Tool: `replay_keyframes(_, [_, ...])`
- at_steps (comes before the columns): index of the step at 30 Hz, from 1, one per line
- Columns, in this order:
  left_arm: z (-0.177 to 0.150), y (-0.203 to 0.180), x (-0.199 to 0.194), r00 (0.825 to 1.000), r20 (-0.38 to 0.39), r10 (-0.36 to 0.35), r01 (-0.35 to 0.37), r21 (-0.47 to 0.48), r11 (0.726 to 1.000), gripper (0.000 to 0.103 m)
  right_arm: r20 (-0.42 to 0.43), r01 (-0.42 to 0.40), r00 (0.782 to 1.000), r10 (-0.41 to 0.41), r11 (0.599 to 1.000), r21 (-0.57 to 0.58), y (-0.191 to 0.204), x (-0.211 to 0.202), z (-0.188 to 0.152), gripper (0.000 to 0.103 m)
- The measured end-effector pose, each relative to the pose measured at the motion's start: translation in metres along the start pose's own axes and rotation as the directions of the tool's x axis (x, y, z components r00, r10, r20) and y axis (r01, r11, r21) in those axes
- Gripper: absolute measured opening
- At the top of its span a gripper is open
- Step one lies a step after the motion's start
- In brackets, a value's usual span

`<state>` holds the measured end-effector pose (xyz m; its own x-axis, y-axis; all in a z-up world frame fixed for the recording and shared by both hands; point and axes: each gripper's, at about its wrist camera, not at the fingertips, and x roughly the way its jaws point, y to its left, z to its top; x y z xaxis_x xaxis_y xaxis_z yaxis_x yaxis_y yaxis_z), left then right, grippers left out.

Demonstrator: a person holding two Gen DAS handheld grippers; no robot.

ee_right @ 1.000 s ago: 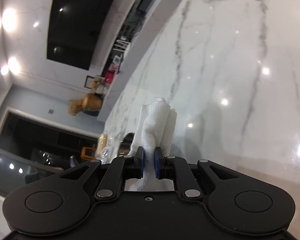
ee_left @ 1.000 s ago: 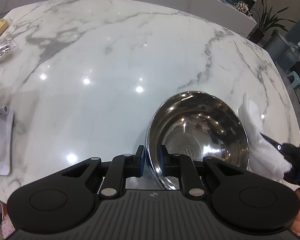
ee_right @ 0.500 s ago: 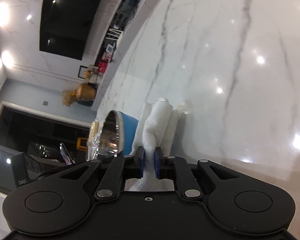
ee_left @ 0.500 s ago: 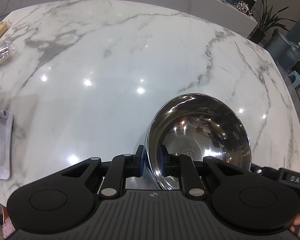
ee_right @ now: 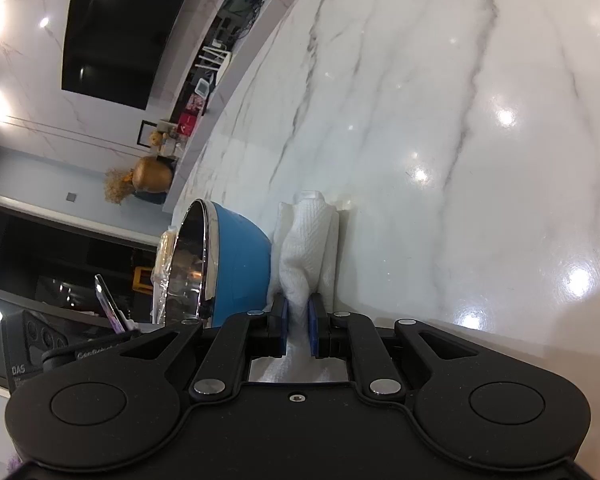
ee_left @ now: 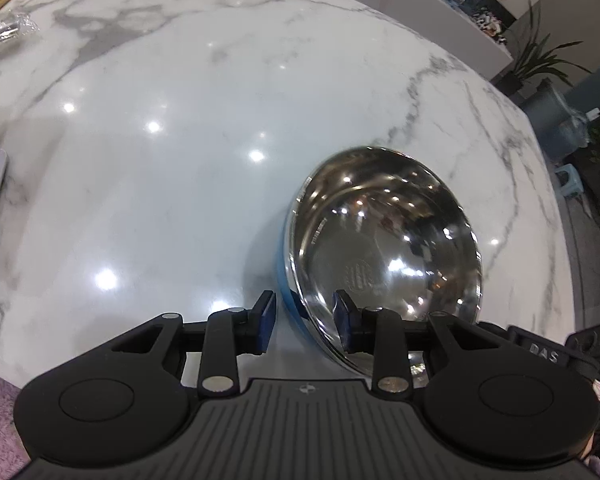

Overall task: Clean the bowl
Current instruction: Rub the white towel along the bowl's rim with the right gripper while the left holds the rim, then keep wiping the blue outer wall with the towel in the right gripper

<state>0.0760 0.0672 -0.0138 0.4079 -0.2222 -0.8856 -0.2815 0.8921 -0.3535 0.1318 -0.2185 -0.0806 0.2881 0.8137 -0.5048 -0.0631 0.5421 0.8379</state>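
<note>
Left gripper [ee_left: 305,317] jaws spread, straddling bowl [ee_left: 384,256] rim on marble counter [ee_left: 180,160]. Right gripper [ee_right: 298,322] clenched on paper towel [ee_right: 306,248]. You: steady tilted bowl, wipe blue outside.

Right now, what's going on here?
A person with two handheld grippers is cleaning a bowl. The left gripper has opened: its fingers straddle the near rim with gaps either side, and the bowl sits tilted on the marble table. The right gripper is shut on a paper towel, beside the bowl's blue outside, not in it.
</note>
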Motion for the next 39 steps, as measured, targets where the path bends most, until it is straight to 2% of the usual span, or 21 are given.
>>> replay_keyframes(3, [0.0, -0.002, -0.002, 1.0, 0.003, 0.013, -0.013, 0.014, 1.0, 0.029, 0.003, 0.011, 1.0, -0.011, 1.0, -0.006, 0.003, 0.0, -0.002, 0.009])
replay_keyframes(9, [0.005, -0.007, -0.003, 0.999, 0.024, 0.048, -0.049, 0.059, 0.997, 0.019, 0.025, 0.031, 0.999, -0.03, 0.999, -0.034, 0.012, -0.007, -0.002, 0.01])
replay_keyframes(14, [0.013, -0.011, 0.0, 0.997, 0.04, 0.065, -0.068, 0.074, 0.995, 0.013, 0.074, -0.008, 0.997, 0.011, 0.999, -0.048, 0.02, -0.025, 0.006, 0.01])
replay_keyframes(18, [0.02, -0.014, 0.004, 0.996, 0.048, 0.08, -0.084, 0.082, 0.993, 0.013, 0.085, -0.041, 0.995, 0.047, 0.997, -0.072, 0.027, -0.031, 0.01, 0.01])
replay_keyframes(29, [0.023, -0.017, 0.005, 0.994, 0.056, 0.093, -0.098, 0.095, 0.991, 0.013, 0.041, 0.018, 0.999, -0.016, 0.999, -0.046, 0.013, -0.011, 0.004, 0.01])
replay_keyframes(33, [0.024, -0.013, 0.005, 0.996, 0.049, 0.074, -0.077, 0.059, 0.995, 0.014, 0.022, 0.037, 0.999, -0.036, 0.999, -0.038, 0.009, -0.001, 0.0, 0.01])
replay_keyframes(39, [0.018, -0.008, 0.005, 0.998, 0.023, 0.052, -0.052, 0.014, 0.999, 0.023, 0.016, 0.043, 0.999, -0.042, 0.998, -0.044, 0.008, 0.003, -0.002, 0.01])
